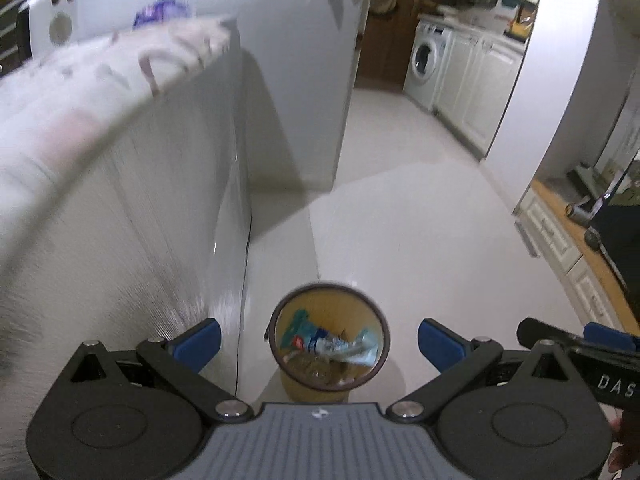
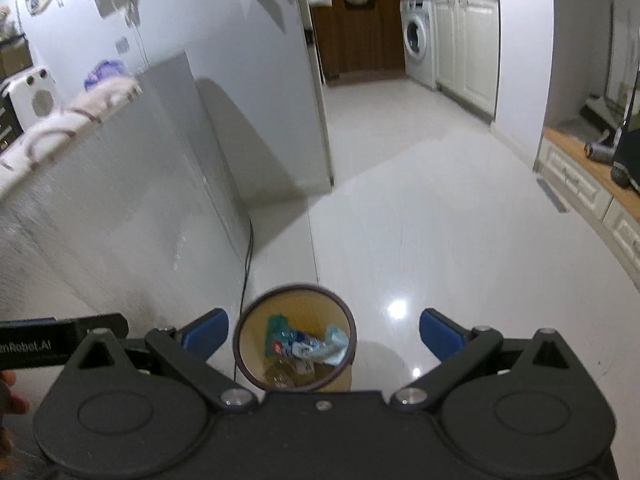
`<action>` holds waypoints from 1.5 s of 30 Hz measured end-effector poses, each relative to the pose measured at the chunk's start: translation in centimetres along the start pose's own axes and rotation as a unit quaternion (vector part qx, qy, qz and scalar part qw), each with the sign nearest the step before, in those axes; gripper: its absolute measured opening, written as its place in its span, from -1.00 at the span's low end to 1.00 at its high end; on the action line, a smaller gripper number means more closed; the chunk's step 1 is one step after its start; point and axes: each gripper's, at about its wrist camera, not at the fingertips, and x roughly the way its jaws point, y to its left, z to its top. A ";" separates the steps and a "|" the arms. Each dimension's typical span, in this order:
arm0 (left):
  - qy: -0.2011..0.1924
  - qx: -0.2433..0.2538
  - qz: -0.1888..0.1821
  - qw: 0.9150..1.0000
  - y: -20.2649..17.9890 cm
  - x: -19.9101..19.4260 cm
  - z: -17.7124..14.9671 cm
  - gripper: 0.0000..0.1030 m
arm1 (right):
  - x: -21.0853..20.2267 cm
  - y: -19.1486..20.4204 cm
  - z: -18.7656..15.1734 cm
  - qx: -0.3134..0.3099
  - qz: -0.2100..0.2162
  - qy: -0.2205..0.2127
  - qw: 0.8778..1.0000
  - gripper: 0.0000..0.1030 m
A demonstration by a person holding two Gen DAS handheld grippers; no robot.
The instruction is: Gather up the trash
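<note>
- Fingers first: left gripper point(image 1: 319, 338) has its blue pads point(image 1: 199, 339) spread wide apart, nothing btwn them. Right gripper point(image 2: 323, 334) same, pads point(image 2: 440, 334) splayed and empty.
- Both tools hang side by side above the bin point(image 1: 329, 346), looking almost straight down into it. In the left wrist view the other tool's black body pokes in at the right edge.
- Bin is a small round one w/ a dark rim and yellowish wall, standing on the pale tile floor point(image 1: 420, 240), just beside the tall grey cabinet point(image 1: 160, 220) w/ a cord point(image 2: 247, 256) running down its corner.
- Trash point(image 2: 308, 346) already sits inside: crumpled wrappers, teal, blue-white, a bit of red, and what looks like clear plastic lower down. Can't tell exact items, too small.
- Progress, my guess: a good share is done, since stuff is in the bin and both tools are empty-handed.
- What's left: no loose litter shows on the visible floor. The cabinet top is blurred, only a pale cloth point(image 1: 120, 68) and smth purple there, so can't rule out more to fetch.
</note>
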 end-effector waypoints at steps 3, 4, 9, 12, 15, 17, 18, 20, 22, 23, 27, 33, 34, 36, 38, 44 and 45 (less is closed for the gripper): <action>-0.021 0.001 -0.010 1.000 -0.5 -3.0 0.5 1.00 | -2.8 0.2 0.3 0.003 0.005 -0.022 1.000 0.99; -0.028 0.003 -0.014 1.000 -0.7 -4.0 0.6 1.00 | -3.8 0.3 0.5 0.003 0.005 -0.029 1.000 0.99; -0.062 0.016 -0.020 0.998 -1.1 -8.8 0.8 1.00 | -9.1 1.0 1.2 -0.003 0.008 -0.070 0.998 0.99; -0.084 0.023 -0.016 0.996 -1.1 -11.9 0.7 1.00 | -12.2 1.5 1.6 -0.003 0.013 -0.094 0.995 0.99; -0.102 0.026 -0.010 0.994 -0.6 -14.5 0.7 1.00 | -14.8 2.1 1.8 -0.003 0.018 -0.114 0.993 1.00; -0.110 0.026 -0.002 0.994 -0.1 -16.1 0.4 1.00 | -16.4 2.6 1.6 -0.004 0.016 -0.123 0.992 1.00; -0.113 0.027 0.001 0.993 0.1 -16.8 0.3 1.00 | -17.1 2.8 1.5 -0.004 0.018 -0.127 0.992 1.00; -0.118 0.028 0.006 0.993 0.6 -18.1 0.0 1.00 | -18.2 3.3 1.2 -0.006 0.027 -0.129 0.991 1.00; -0.121 0.027 0.011 0.992 1.2 -19.3 -0.4 1.00 | -19.2 3.6 0.8 -0.007 0.035 -0.128 0.991 1.00; -0.123 0.027 0.013 0.992 1.5 -19.8 -0.5 1.00 | -19.6 3.8 0.7 -0.007 0.037 -0.126 0.991 1.00; -0.124 0.026 0.018 0.992 3.0 -21.3 -1.3 1.00 | -21.1 4.6 0.1 -0.014 0.036 -0.128 0.991 1.00; -0.111 0.021 0.027 0.993 4.3 -22.2 -3.1 1.00 | -22.6 6.0 -0.6 -0.034 0.027 -0.125 0.991 1.00; -0.108 0.019 0.027 0.994 4.6 -22.4 -3.3 1.00 | -22.7 6.1 -0.7 -0.035 0.026 -0.122 0.992 1.00; -0.104 0.015 0.030 0.994 5.0 -22.6 -3.8 1.00 | -23.0 6.3 -1.1 -0.037 0.031 -0.115 0.992 1.00; -0.101 0.013 0.033 0.994 5.3 -22.9 -4.2 1.00 | -23.3 6.6 -1.6 -0.042 0.032 -0.106 0.993 1.00; -0.094 0.012 0.037 0.995 5.9 -23.9 -5.4 1.00 | -23.9 7.4 -2.6 -0.050 0.029 -0.094 0.994 1.00; -0.093 0.010 0.037 0.995 6.0 -24.0 -5.5 1.00 | -24.0 7.4 -2.8 -0.050 0.030 -0.093 0.994 1.00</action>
